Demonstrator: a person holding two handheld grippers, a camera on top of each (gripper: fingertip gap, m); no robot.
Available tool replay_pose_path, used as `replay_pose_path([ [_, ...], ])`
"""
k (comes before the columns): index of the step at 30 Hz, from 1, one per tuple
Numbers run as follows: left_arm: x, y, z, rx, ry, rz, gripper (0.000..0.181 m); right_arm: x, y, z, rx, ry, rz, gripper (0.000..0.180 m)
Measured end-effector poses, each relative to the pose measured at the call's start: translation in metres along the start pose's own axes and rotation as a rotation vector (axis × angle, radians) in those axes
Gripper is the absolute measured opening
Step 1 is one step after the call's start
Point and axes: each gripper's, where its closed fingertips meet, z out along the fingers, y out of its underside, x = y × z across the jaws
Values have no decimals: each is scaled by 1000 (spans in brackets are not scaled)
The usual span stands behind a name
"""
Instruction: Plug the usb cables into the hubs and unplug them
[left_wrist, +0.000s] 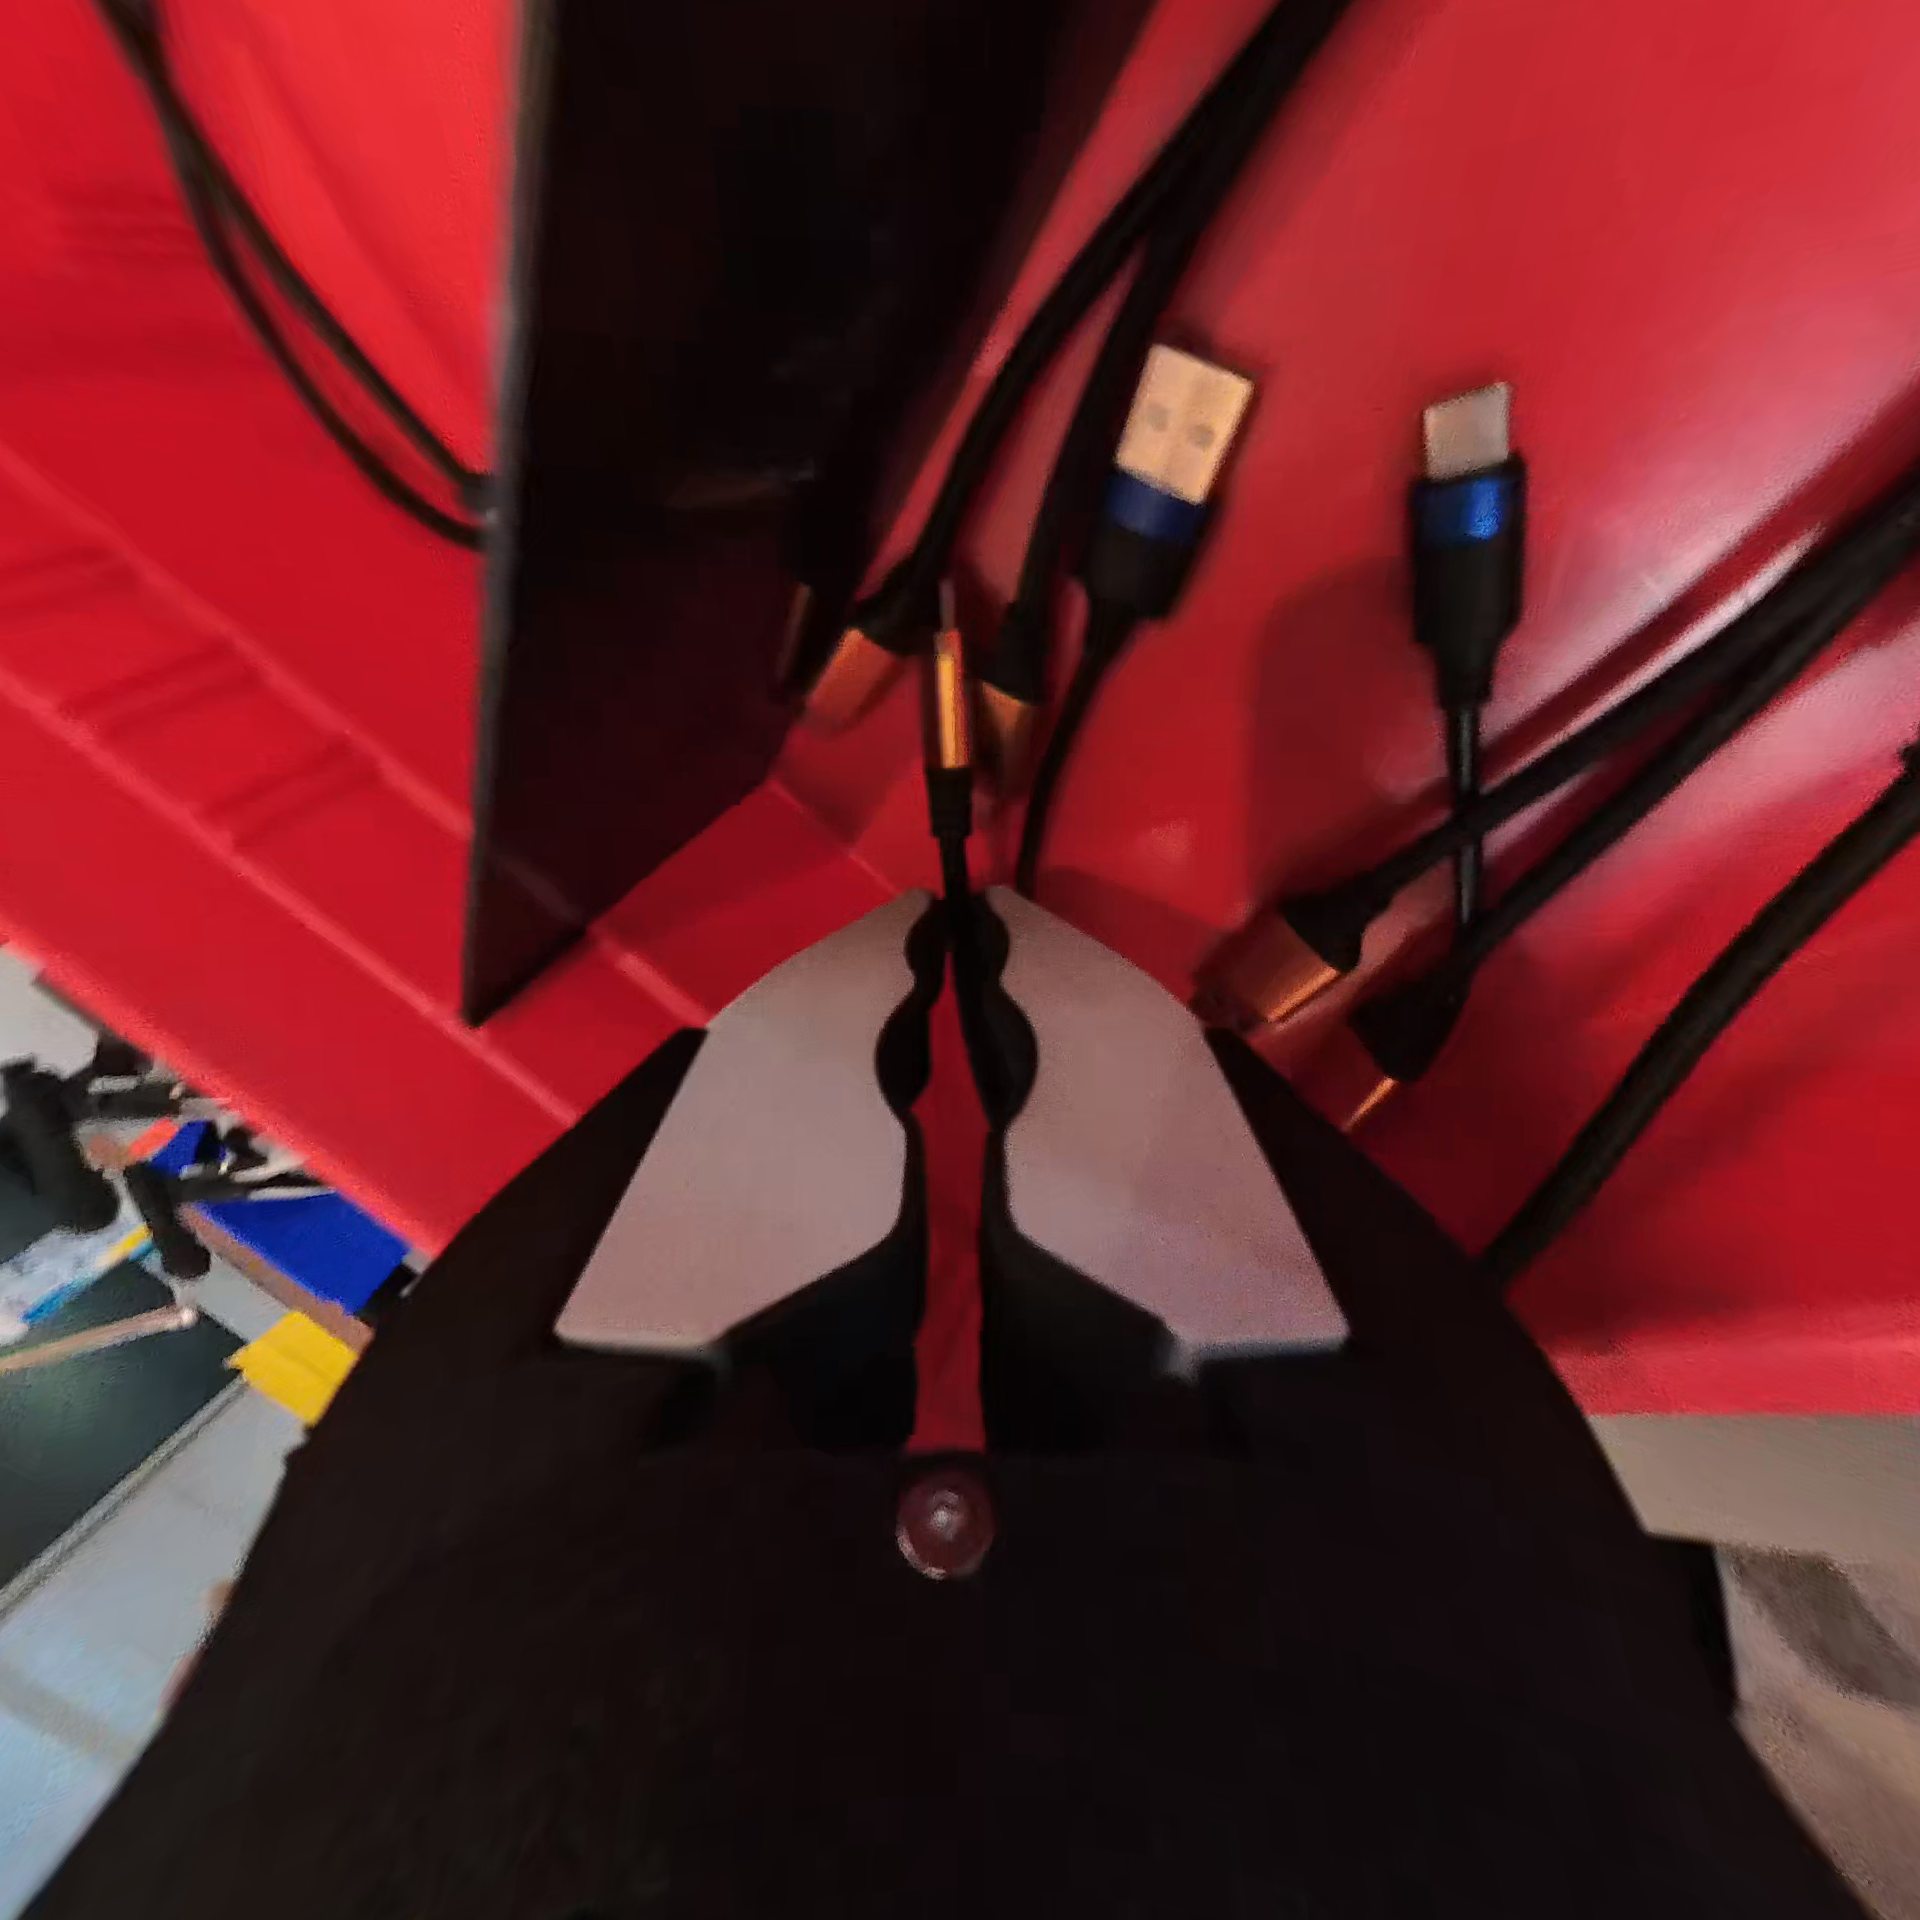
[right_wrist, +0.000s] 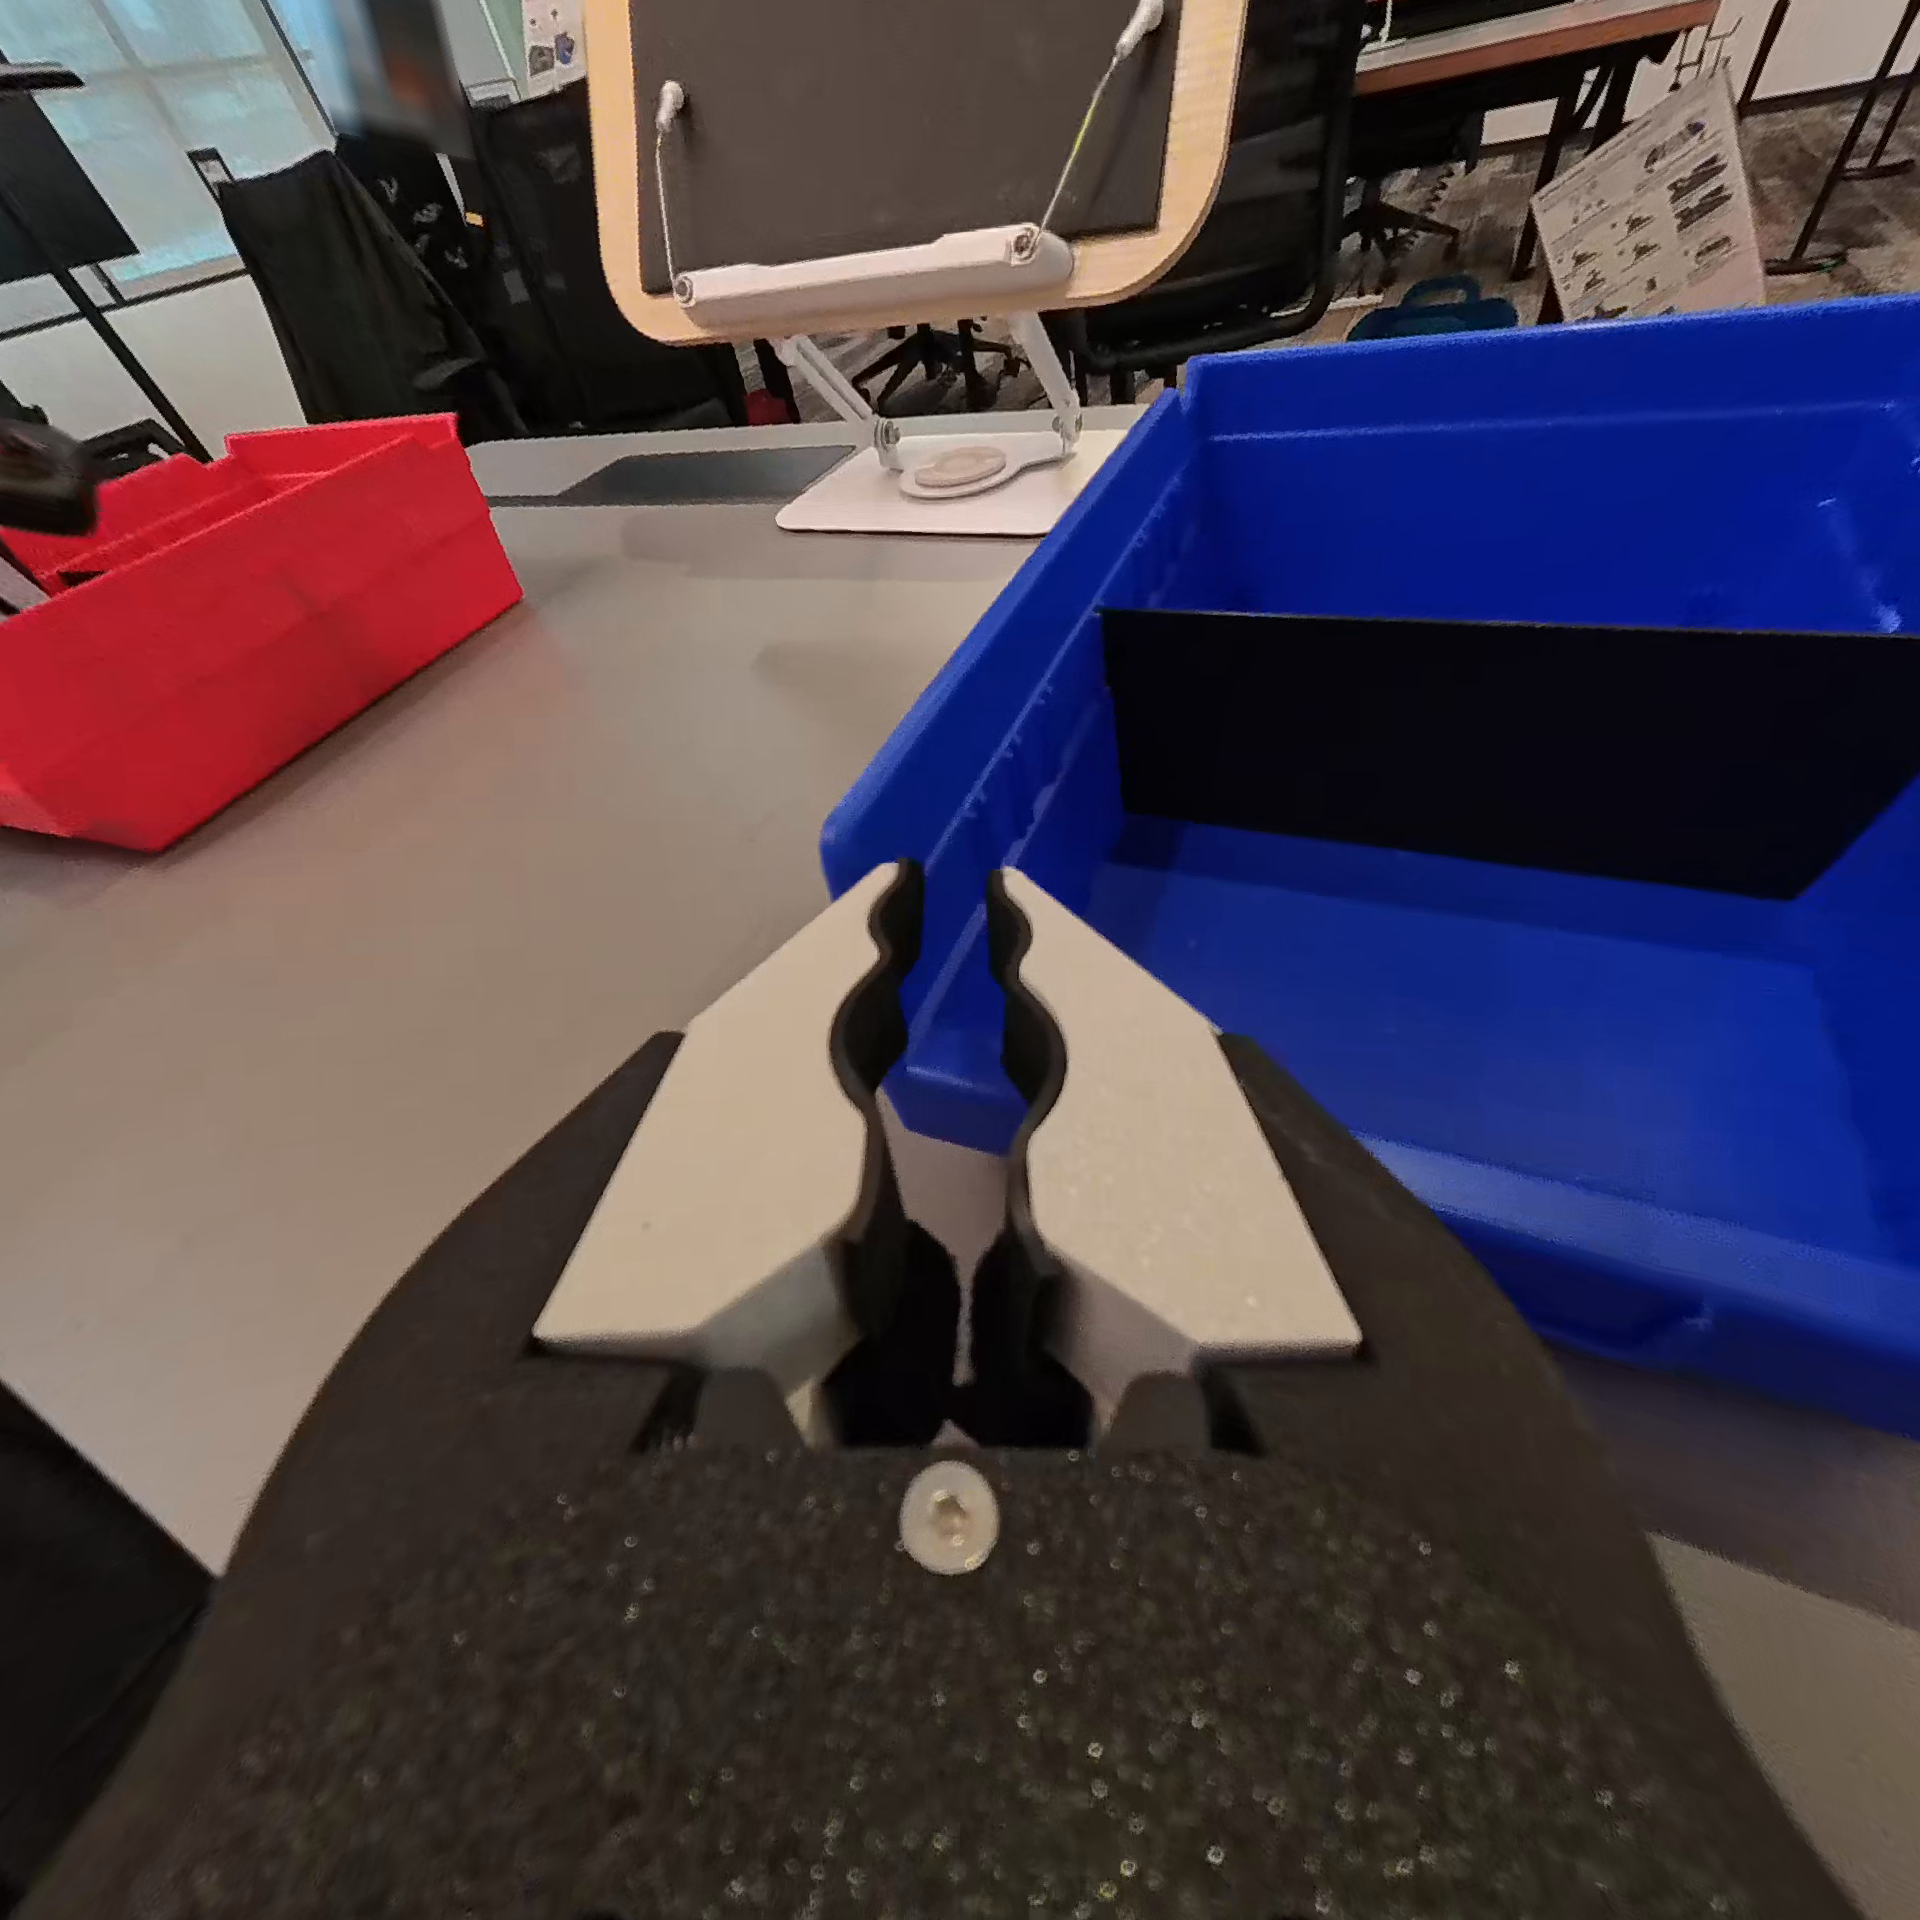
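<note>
In the left wrist view my left gripper (left_wrist: 954, 914) is over the red bin (left_wrist: 1558, 260) and is shut on a thin black cable just behind its orange plug (left_wrist: 950, 707). Other orange plugs (left_wrist: 852, 675) lie around it. A blue-collared USB-A plug (left_wrist: 1179, 447) and a blue-collared smaller plug (left_wrist: 1467, 468) lie to the right. No hub is in view. In the right wrist view my right gripper (right_wrist: 954, 883) is empty, its jaws a narrow gap apart, at the near left corner of a blue bin (right_wrist: 1455, 1039).
A black divider (left_wrist: 675, 416) stands in the red bin, with more black cables (left_wrist: 1662, 727) on the right. The blue bin holds a black divider (right_wrist: 1507, 748). The red bin (right_wrist: 239, 644) sits left on the grey table (right_wrist: 520, 935). A white stand (right_wrist: 904, 260) is behind. The tips of one gripper are about 60 centimetres away from the tips of the other.
</note>
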Motion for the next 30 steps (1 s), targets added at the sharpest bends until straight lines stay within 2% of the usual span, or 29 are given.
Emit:
replay_pose_path([
  [3,-18,2,-40,82,-152,-111,4,2,3,2,-10,-11,20,10],
  [8,-49,12,-161,309,-292,-326,3,2,4,4,-11,-47,87,10],
  [12,-51,1,-251,575,-217,-418,4,4,4,2,-13,-63,121,10],
  [16,-50,-12,-298,651,-257,-392,3,9,2,0,-4,-66,148,11],
  [20,-17,-59,-339,835,-170,-323,3,13,2,0,-2,-76,186,11],
  [23,17,-103,-358,976,-43,-292,3,13,4,1,-9,-93,216,12],
  [25,41,-133,-353,1032,72,-293,3,12,4,1,-12,-102,225,12],
  [30,96,-183,-272,943,315,-380,4,15,4,-1,-11,-89,214,12],
])
